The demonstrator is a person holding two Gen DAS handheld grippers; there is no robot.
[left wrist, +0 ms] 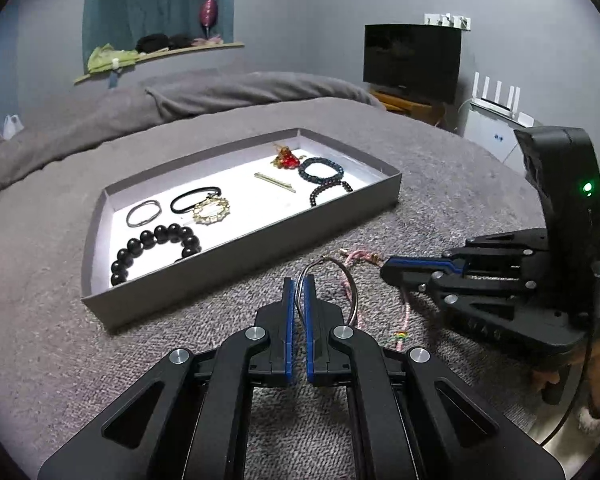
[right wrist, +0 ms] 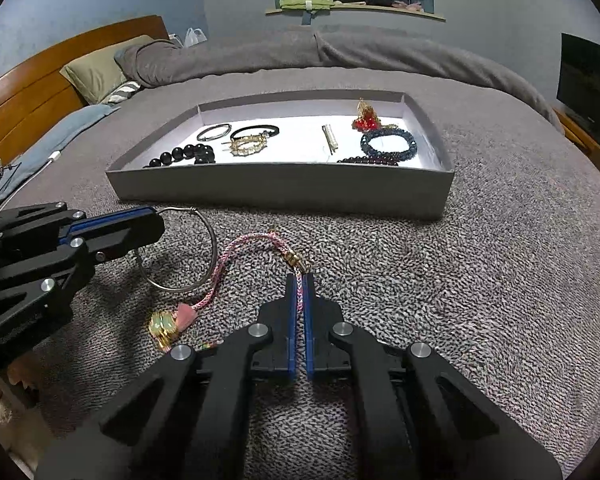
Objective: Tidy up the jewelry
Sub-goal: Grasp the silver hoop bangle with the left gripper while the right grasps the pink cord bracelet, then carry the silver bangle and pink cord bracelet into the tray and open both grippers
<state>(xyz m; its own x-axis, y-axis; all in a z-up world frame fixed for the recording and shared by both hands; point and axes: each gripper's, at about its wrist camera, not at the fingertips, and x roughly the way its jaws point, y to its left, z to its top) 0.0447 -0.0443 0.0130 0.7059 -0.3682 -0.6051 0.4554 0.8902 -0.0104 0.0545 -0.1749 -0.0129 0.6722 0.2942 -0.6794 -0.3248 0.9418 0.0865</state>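
Observation:
A thin silver bangle [left wrist: 354, 292] lies on the grey blanket in front of the grey tray [left wrist: 240, 260], and my left gripper [left wrist: 299, 284] is shut on its near rim. To its right, a pink braided bracelet [right wrist: 240, 246] with a gold clasp and a green and gold charm [right wrist: 166, 326] trails over the blanket. My right gripper [right wrist: 299, 284] is shut on the cord just behind the clasp. The right wrist view shows the left gripper [right wrist: 152, 224] at the bangle [right wrist: 214, 248]. The tray [right wrist: 280, 188] holds a black bead bracelet [left wrist: 156, 248], a hair tie, a gold brooch, a hairpin, a red ornament and dark bead bracelets.
The tray sits on a bed covered by a grey blanket [right wrist: 480, 264]. A pillow [right wrist: 96, 72] and wooden headboard [right wrist: 28, 92] are at the far left. A TV [left wrist: 412, 60] and a white router [left wrist: 496, 96] stand at the right, with a window shelf behind.

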